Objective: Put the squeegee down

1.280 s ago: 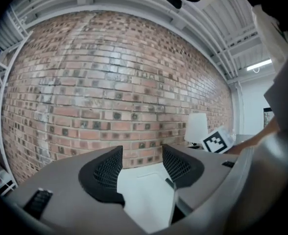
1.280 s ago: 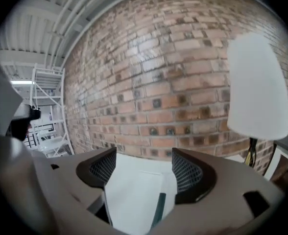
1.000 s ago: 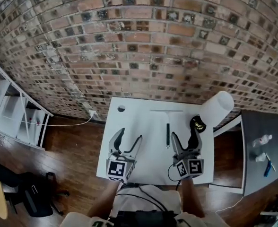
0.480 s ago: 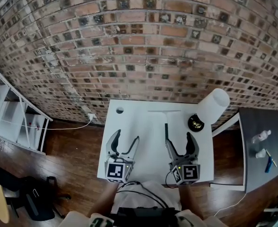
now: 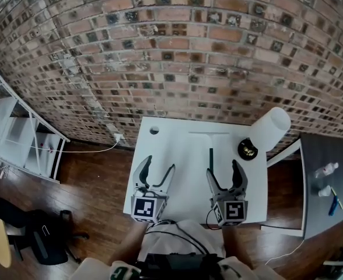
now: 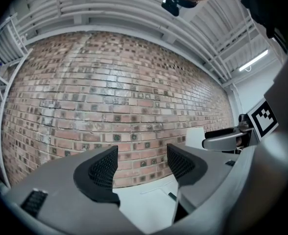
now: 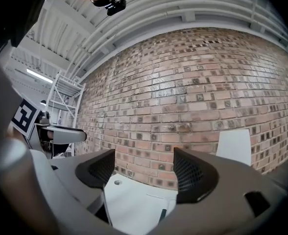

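Squeegee [image 5: 210,156] flat on smooth white table [image 5: 171,150], T-shaped: slim dark handle, thin pale blade toward rough brick wall [image 5: 177,57]. Left gripper [image 5: 160,164] and right gripper [image 5: 223,168] both spread wide, empty, black cross-hatched pads [image 6: 105,168] apart. Handle end just ahead of right gripper.
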`<state>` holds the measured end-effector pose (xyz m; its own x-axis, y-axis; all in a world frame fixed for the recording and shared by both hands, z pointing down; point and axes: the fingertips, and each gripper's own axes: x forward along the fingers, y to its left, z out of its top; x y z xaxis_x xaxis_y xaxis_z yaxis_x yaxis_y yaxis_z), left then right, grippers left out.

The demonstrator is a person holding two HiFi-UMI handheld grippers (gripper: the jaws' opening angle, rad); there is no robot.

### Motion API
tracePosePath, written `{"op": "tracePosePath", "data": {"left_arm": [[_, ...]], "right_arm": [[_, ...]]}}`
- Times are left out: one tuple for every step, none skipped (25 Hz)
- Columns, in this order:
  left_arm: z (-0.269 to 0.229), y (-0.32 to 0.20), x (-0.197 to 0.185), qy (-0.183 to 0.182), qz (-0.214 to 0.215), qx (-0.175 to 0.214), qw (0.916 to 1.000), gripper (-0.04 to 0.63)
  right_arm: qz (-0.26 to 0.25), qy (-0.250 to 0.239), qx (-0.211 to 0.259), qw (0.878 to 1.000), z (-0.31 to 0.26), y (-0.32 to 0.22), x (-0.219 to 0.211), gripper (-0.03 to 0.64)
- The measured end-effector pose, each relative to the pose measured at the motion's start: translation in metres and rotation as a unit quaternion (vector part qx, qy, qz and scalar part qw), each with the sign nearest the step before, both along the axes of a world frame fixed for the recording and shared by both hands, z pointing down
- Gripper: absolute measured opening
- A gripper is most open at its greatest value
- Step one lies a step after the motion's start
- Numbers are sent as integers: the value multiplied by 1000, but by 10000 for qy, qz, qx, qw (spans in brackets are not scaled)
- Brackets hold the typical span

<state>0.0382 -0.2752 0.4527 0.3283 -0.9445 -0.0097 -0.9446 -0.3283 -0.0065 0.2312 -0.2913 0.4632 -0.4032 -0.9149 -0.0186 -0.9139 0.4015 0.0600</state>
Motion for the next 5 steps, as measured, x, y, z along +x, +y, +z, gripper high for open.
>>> {"op": "tracePosePath", "data": {"left_arm": [[1, 0, 0, -13, -3, -5, 10000, 311], [1, 0, 0, -21, -4, -3, 10000, 311], [1, 1, 0, -23, -5, 1, 10000, 311], [1, 1, 0, -22, -6, 7, 10000, 311], [1, 1, 0, -19, -7, 14, 10000, 311]], "right_arm": [[-17, -13, -13, 10000, 0, 0, -1, 397], [-29, -20, -25, 10000, 1, 0, -2, 397], [-38, -25, -37, 10000, 1, 0, -3, 397], [-46, -30, -50, 10000, 2, 0, -3, 397], [-54, -34, -63, 10000, 3, -1, -3, 397]]}}
